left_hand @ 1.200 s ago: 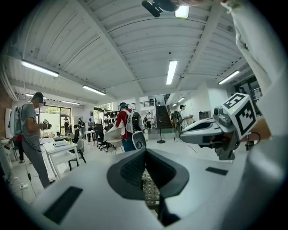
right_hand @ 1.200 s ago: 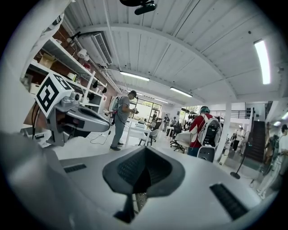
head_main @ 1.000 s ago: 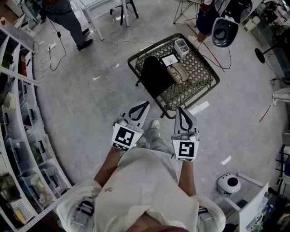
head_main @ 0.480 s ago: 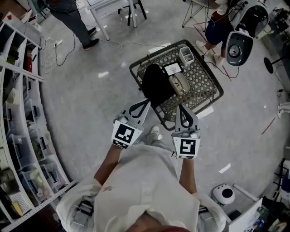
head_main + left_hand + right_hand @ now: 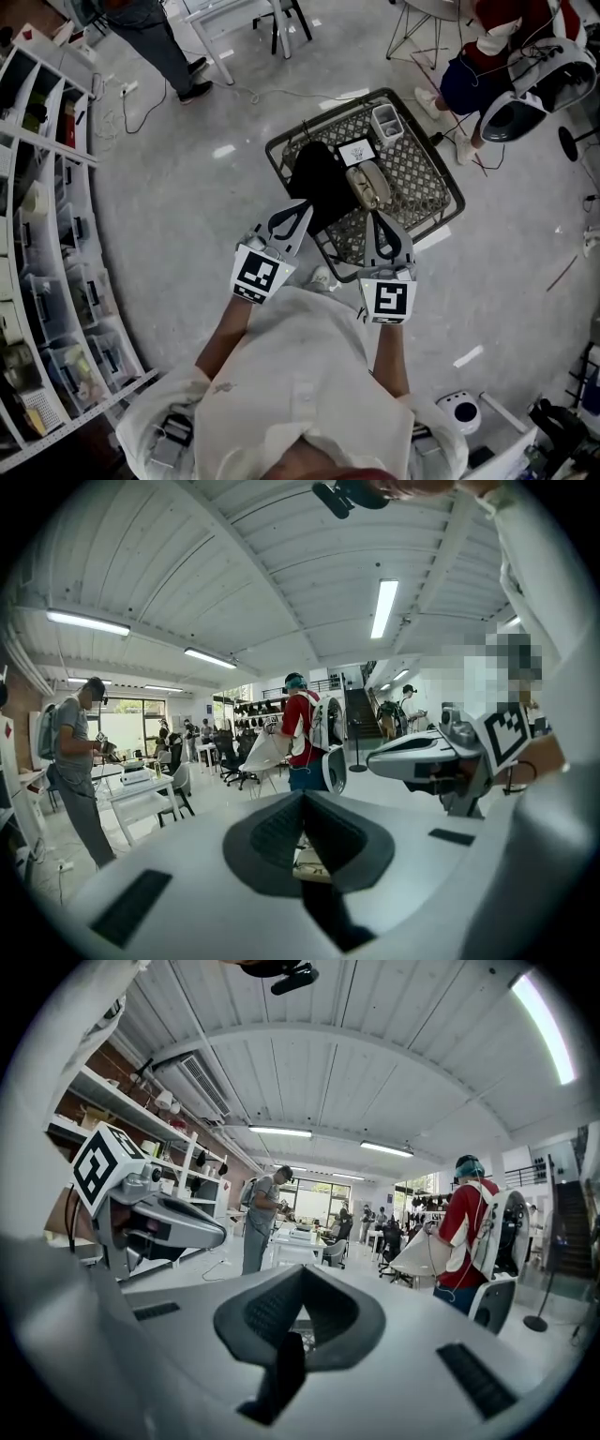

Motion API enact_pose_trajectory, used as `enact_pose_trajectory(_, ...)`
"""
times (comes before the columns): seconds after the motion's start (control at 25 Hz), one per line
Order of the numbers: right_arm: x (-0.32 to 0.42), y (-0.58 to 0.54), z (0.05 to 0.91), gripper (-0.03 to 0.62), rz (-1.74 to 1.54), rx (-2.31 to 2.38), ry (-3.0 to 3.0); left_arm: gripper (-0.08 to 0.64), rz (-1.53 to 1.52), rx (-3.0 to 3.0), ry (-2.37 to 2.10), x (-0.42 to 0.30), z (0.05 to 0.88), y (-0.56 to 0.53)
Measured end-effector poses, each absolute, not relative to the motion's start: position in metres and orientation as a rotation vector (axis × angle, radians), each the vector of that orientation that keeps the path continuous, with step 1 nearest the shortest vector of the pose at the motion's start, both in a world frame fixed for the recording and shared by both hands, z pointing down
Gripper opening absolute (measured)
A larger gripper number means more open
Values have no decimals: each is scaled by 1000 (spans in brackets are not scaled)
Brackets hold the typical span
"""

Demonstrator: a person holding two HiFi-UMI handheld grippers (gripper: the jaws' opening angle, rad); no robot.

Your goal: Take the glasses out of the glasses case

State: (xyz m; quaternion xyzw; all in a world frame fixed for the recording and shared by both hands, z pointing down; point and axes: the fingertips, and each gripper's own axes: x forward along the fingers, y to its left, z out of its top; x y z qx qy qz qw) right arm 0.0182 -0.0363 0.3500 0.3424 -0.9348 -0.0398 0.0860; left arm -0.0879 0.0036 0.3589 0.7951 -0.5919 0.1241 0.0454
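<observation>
Head view, step in hand: the approach, by the look of it; a person stands over a low mesh table (image 5: 427,183) at 12 o'clock, and neither tool has reached the work yet
Head view, glasses case: the tan glasses case (image 5: 368,185) lies near the table's middle and seems shut, with no glasses in sight
Head view, neighbours: a black bundle (image 5: 319,178) sits just beside the case at its 9 o'clock, a white card (image 5: 356,150) at its 12 o'clock, and a small white tub (image 5: 385,122) beyond at 1 o'clock
Head view, grippers: the left gripper (image 5: 301,213) and right gripper (image 5: 378,223) are held side by side over the table's 6 o'clock edge, noses towards 12 o'clock, both short of the case
Left gripper view, jaws: tips pressed together with nothing clamped; only the hollow between the pads stays clear, with a pale sliver of the table top in it; the other gripper is in view at 3 o'clock
Right gripper view, jaws: likewise closed tip to tip and empty, with mesh glimpsed through the hollow at 6 o'clock and the other gripper at 9 o'clock
Next move, as judged: both sets of jaws need to part and come down, one gripper to steady the case, the other to lift its lid before the glasses can come out
</observation>
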Motion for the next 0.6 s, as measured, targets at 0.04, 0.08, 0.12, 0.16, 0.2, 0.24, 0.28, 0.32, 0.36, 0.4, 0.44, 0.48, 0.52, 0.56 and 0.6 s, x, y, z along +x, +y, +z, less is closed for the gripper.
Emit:
enact_pose_trajectory(0.04, 19, -39, 350, 6, -115, 1022, -2787, 12, 380, 2428, -1804, -87, 360, 0)
enact_pose_trajectory(0.08, 20, -42, 350, 6, -114, 1023, -2787, 12, 382, 2429, -1801, -86, 360, -4)
enact_pose_trajectory(0.12, 21, -45, 351, 6, -114, 1024, -2785, 12, 382, 2431, -1797, -85, 361, -7)
enact_pose_trajectory(0.16, 21, -49, 353, 6, -112, 1027, -2783, 12, 382, 2434, -1792, -84, 361, -12)
enact_pose_trajectory(0.2, 23, -52, 355, 6, -106, 1034, -2781, 12, 382, 2438, -1786, -83, 361, -16)
enact_pose_trajectory(0.24, 24, -56, 358, 6, -96, 1044, -2779, 12, 382, 2441, -1779, -82, 362, -21)
enact_pose_trajectory(0.28, 24, -60, 359, 6, -89, 1052, -2777, 12, 383, 2444, -1769, -81, 363, -26)
enact_pose_trajectory(0.32, 25, -63, 360, 6, -83, 1059, -2773, 12, 385, 2448, -1758, -81, 365, -30)
enact_pose_trajectory(0.36, 25, -66, 362, 6, -78, 1068, -2766, 12, 388, 2454, -1744, -80, 367, -35)
enact_pose_trajectory(0.4, 26, -69, 363, 6, -74, 1079, -2757, 12, 390, 2462, -1729, -79, 368, -40)
enact_pose_trajectory(0.44, 26, -72, 365, 6, -69, 1092, -2747, 12, 392, 2471, -1713, -79, 370, -44)
enact_pose_trajectory(0.48, 27, -75, 366, 6, -65, 1106, -2737, 12, 392, 2482, -1697, -79, 371, -48)
enact_pose_trajectory(0.52, 27, -77, 367, 6, -61, 1118, -2727, 12, 391, 2492, -1681, -79, 373, -53)
enact_pose_trajectory(0.56, 26, -80, 367, 6, -56, 1127, -2720, 12, 390, 2500, -1665, -80, 375, -58)
enact_pose_trajectory(0.6, 24, -84, 366, 6, -53, 1138, -2714, 12, 391, 2509, -1650, -80, 377, -63)
